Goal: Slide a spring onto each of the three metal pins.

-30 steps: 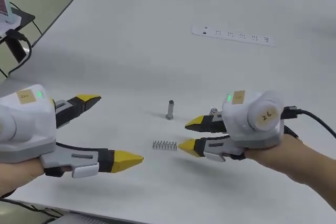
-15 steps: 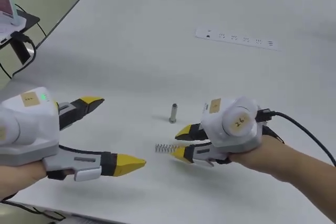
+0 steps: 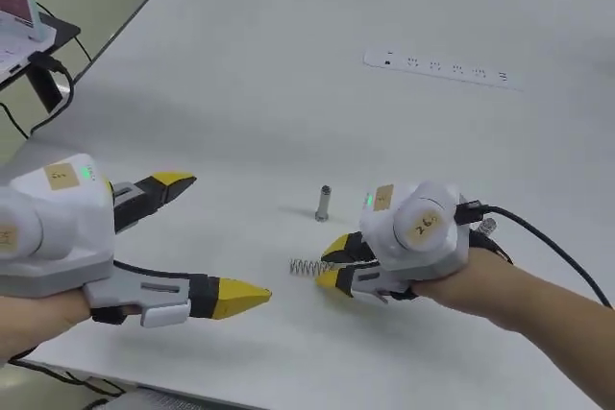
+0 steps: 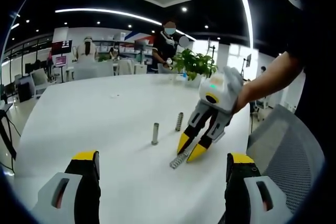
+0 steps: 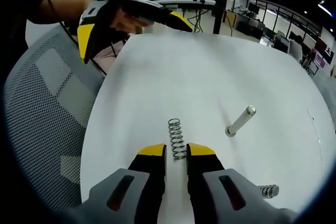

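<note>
Small steel coil spring (image 5: 177, 129): long axis runs straight out from right claw (image 5: 177, 150); jaws astride near end, grip cannot tell. Left claw (image 3: 213, 235) farther, wide apart.

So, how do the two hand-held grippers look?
The left hand-held gripper and the right hand-held gripper have white rounded bodies and grey-black jaws with pointed yellow tips. Each bears a tan label and a green light. A black cable leaves the right one.
</note>
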Demonstrator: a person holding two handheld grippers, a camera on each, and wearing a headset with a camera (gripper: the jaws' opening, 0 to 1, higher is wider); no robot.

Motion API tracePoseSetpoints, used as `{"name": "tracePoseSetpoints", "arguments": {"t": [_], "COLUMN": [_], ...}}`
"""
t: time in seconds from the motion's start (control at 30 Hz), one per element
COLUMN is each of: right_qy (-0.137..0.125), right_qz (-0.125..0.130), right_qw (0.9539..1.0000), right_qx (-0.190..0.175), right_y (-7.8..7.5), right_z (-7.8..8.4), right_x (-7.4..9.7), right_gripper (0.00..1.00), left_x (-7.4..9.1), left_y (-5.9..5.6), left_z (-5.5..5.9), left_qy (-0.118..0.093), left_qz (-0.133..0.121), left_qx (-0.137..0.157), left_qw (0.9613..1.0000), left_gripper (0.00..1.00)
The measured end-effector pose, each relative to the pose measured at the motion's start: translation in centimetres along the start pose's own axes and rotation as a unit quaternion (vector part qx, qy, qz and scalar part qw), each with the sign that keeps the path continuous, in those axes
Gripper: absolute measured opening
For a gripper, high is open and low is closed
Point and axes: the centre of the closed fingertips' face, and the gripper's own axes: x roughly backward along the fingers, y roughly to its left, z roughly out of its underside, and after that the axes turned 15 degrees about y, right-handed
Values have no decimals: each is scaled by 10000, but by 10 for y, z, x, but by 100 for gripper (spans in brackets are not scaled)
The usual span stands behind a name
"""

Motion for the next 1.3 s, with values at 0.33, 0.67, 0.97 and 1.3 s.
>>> {"name": "tracePoseSetpoints", "arguments": {"t": [0.33, 0.67, 0.97, 1.3], "right_qy": [60, -76, -90, -117], "right_qz": [131, 207, 275, 270], "right_qw": [9998, 9995, 9993, 9991], "right_qx": [161, 217, 221, 312], "right_y": [-2, -10, -12, -6], "right_z": [1, 7, 20, 29], "right_x": [2, 33, 56, 75], "right_gripper": [8, 8, 8, 8], "left_x": [-2, -11, -22, -35], "left_y": [-4, -17, -34, -47], "left_z": [-1, -4, -9, -19], "left_qy": [65, 131, 191, 301], "left_qz": [46, 238, 500, 891], "left_qx": [-75, -212, -369, -688], "left_qw": [9999, 9994, 9979, 9932], "left_gripper": [98, 96, 93, 77]}}
